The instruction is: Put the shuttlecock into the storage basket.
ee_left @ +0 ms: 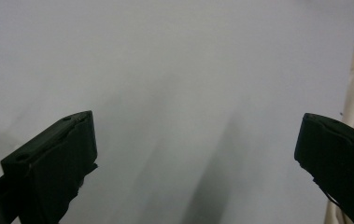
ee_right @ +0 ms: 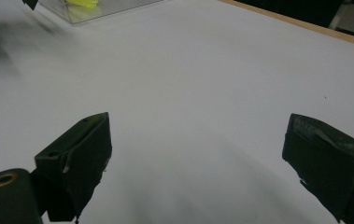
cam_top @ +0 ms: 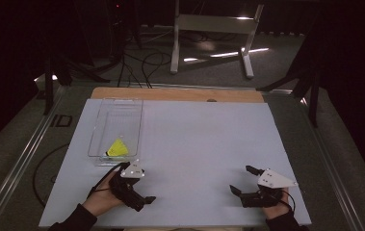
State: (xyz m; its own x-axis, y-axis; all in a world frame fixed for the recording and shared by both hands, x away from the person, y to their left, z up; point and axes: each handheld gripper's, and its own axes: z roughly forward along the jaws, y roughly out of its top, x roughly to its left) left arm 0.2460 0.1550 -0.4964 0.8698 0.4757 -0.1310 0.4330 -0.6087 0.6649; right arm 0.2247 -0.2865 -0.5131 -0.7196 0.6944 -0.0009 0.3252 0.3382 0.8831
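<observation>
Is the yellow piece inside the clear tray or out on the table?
Inside. The yellow piece lies within the clear tray walls, at its near end, just beyond the left tool.

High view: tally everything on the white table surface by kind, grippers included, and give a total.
Clear plastic trays: 1
Yellow items, lying inside the tray at its near end: 1
Grippers, jaws apart and holding nothing: 2, the left gripper and the right gripper
Total: 4
</observation>
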